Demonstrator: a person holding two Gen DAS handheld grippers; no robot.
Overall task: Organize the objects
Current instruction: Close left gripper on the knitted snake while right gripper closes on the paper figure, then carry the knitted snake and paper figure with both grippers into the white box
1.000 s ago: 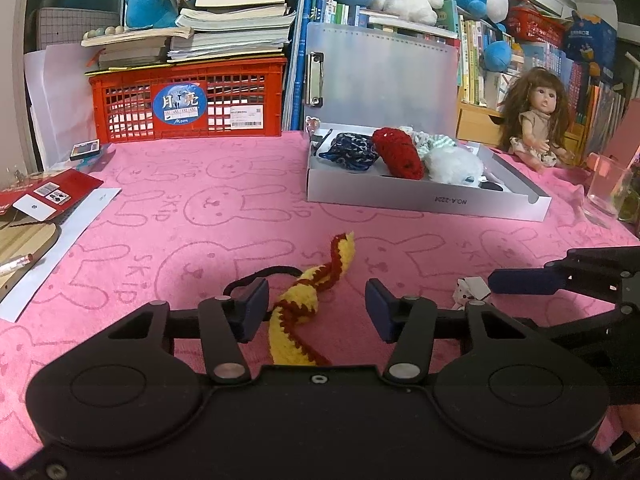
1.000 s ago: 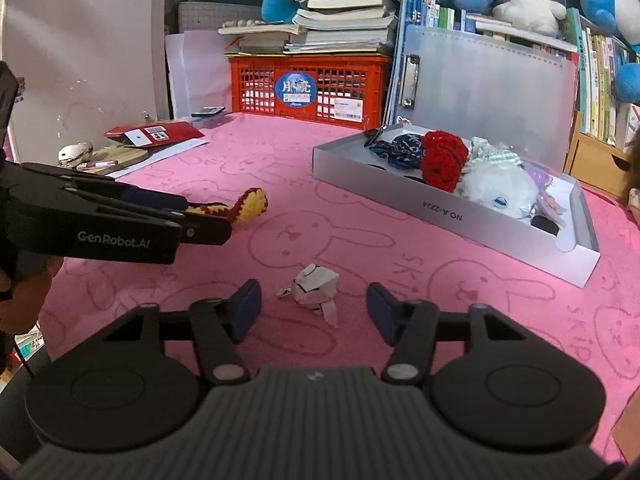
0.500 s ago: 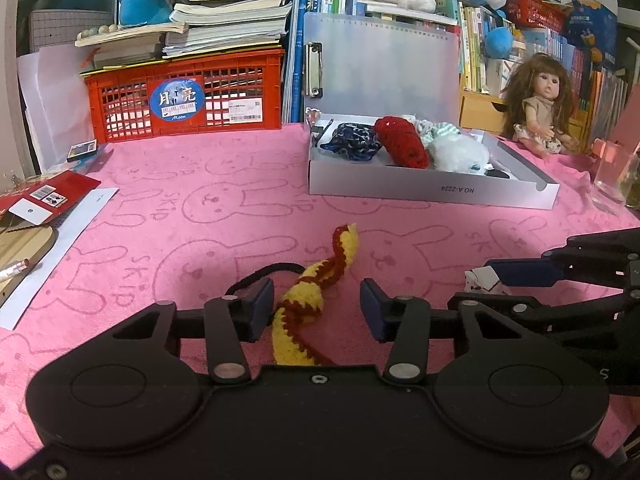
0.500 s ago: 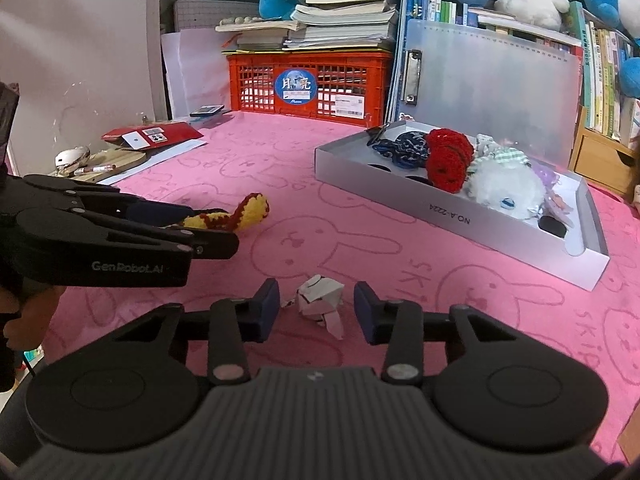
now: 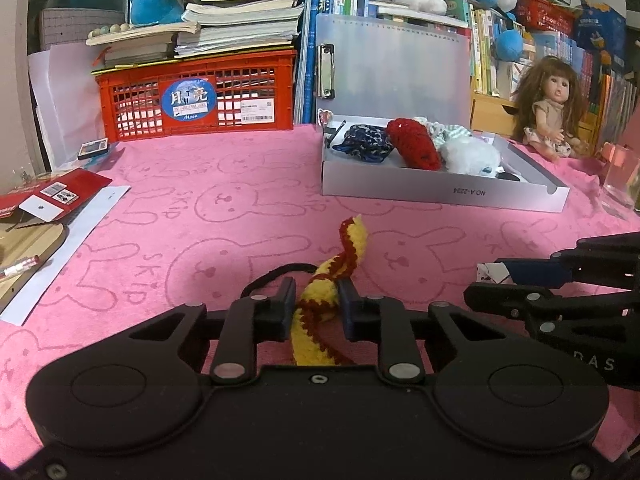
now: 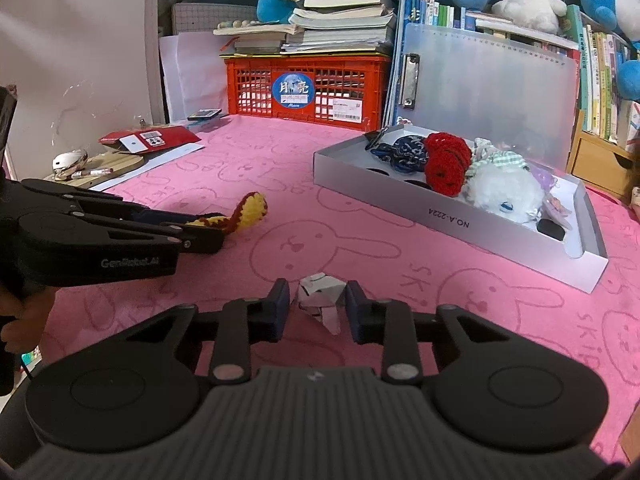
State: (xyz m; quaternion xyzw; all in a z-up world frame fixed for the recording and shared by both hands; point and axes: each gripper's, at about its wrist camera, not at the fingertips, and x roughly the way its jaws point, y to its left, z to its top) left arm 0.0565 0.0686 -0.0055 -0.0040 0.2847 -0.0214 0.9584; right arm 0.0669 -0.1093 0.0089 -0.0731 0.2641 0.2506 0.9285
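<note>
A yellow and red crocheted snake (image 5: 340,268) lies on the pink cloth, and my left gripper (image 5: 316,300) is shut on its middle. It also shows in the right wrist view (image 6: 244,212). A small folded white paper piece (image 6: 320,298) lies on the cloth, and my right gripper (image 6: 318,300) is shut on it. The paper peeks out beside the right gripper's fingers in the left wrist view (image 5: 490,272). An open grey box (image 5: 440,190) holds a dark blue, a red and a white soft item.
A red crate (image 5: 196,96) under stacked books stands at the back. A doll (image 5: 552,108) sits at the back right next to a glass (image 5: 622,176). Red cards, paper and a wooden board (image 5: 28,240) lie at the left edge.
Both grippers have closed: the left one onto the crocheted snake, the right one onto the folded paper piece. Both also moved slightly forward over their objects.
</note>
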